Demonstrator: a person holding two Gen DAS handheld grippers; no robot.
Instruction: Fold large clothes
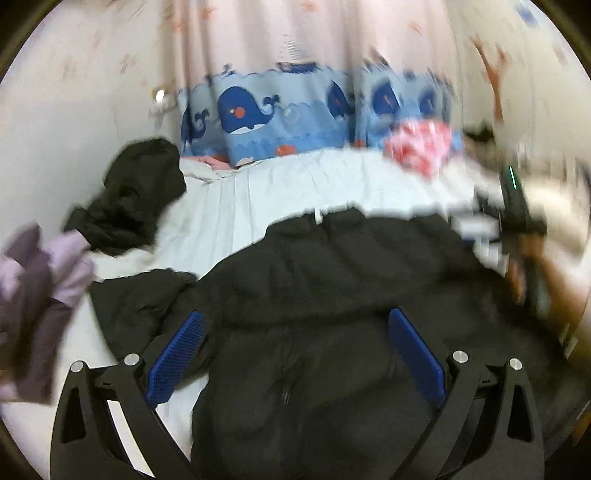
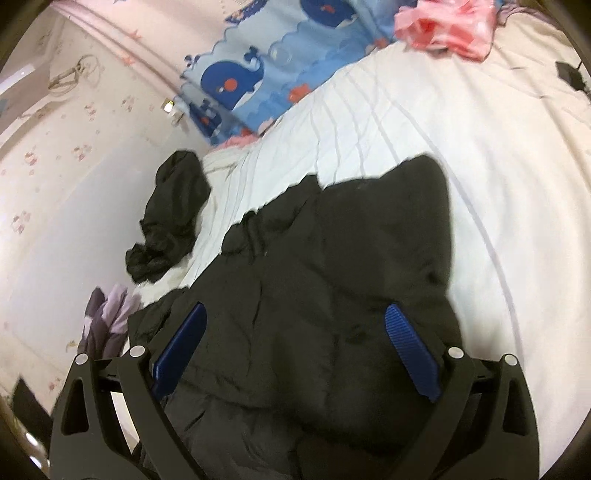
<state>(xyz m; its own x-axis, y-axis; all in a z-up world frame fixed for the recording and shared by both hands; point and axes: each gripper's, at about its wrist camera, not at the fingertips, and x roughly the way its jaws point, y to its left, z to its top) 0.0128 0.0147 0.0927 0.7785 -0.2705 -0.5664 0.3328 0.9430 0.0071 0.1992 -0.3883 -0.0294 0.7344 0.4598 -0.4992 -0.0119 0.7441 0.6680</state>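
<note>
A large black jacket [image 1: 332,295] is spread on the white bed sheet [image 1: 258,192], with its collar turned toward the whale-print curtain [image 1: 266,114]. The left gripper [image 1: 295,358] is held released above the jacket, its blue pads [image 1: 415,354] wide apart and nothing between them. The right gripper [image 2: 295,350] is likewise held released over the jacket [image 2: 332,277]. A second black garment [image 2: 170,218] is bunched near the wall, a purple garment [image 1: 40,295] just beside it, and a pink cloth [image 2: 447,26] lies by the curtain.
</note>
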